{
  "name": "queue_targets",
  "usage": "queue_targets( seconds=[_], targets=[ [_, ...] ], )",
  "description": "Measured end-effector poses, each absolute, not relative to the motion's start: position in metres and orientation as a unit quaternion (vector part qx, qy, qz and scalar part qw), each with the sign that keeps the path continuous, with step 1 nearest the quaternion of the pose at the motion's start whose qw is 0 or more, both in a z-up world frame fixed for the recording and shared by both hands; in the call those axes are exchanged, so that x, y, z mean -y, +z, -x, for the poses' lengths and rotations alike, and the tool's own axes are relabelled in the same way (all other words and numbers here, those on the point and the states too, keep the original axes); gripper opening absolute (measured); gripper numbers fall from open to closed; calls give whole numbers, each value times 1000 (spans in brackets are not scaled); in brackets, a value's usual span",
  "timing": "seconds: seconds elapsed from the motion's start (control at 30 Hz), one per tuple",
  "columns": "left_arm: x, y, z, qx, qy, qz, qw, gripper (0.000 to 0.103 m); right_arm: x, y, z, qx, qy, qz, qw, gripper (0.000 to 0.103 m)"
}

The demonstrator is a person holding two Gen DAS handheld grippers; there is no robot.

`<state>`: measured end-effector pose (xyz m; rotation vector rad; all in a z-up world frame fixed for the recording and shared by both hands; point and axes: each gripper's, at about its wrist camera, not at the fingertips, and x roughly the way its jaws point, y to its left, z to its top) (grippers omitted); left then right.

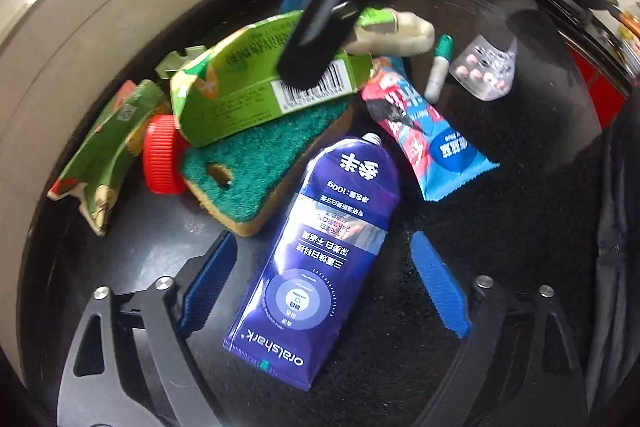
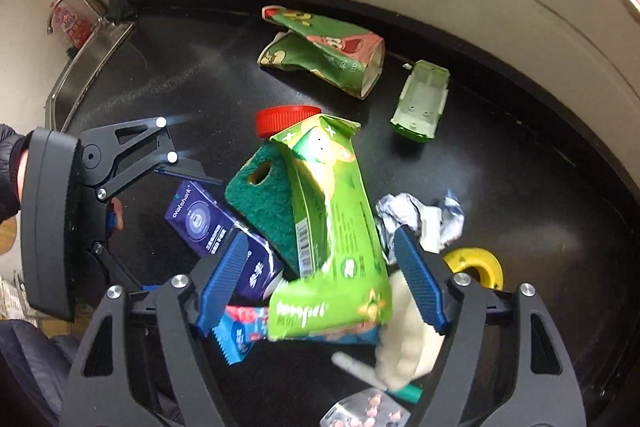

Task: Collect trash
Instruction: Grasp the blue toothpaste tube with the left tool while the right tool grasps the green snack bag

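Trash lies in a heap on a black counter [image 1: 500, 227]. My left gripper [image 1: 324, 237] points down, open, its blue pads either side of a purple toothpaste tube [image 1: 320, 259] without touching it. My right gripper [image 2: 320, 237] is open astride a green carton [image 2: 332, 211] that rests on a green sponge [image 2: 264, 203]; its right pad is close to the carton, and no pad presses. In the left wrist view a black finger of the right gripper [image 1: 316, 27] hangs over that carton [image 1: 248, 87]. The red-and-blue wrapper [image 1: 424, 131] lies beside the tube.
A red cap [image 2: 286, 119], a crushed green pack [image 2: 328, 55], a green plastic tray [image 2: 420, 103], crumpled foil [image 2: 420, 219] and a yellow ring [image 2: 476, 267] lie around. A blister pack [image 1: 484, 67] and small green-capped tube [image 1: 438, 67] lie right. A steel sink [image 2: 88, 67] is far left; a beige wall behind.
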<state>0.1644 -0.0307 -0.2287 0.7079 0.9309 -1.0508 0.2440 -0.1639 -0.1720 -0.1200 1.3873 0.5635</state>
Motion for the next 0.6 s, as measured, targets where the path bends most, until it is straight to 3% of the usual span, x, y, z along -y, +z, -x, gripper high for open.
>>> queue_targets(
  seconds=[0.13, 0.17, 0.27, 0.4, 0.6],
  targets=[
    [31, -236, -165, -429, -486, -306, 698, 73, 159, -187, -255, -644, 268, 60, 715, 60],
    [31, -236, -165, -428, -482, -303, 702, 65, 158, -191, -257, -647, 270, 62, 710, 57],
    [31, -234, -164, -429, -476, -299, 707, 55, 155, -197, -258, -652, 277, 72, 702, 50],
    [35, -233, -157, -443, -460, -296, 710, 51, 158, -201, -257, -651, 276, 85, 702, 33],
    [34, -220, -141, -471, -423, -258, 730, 50, 174, -177, -252, -628, 265, 70, 728, 28]
  ],
)
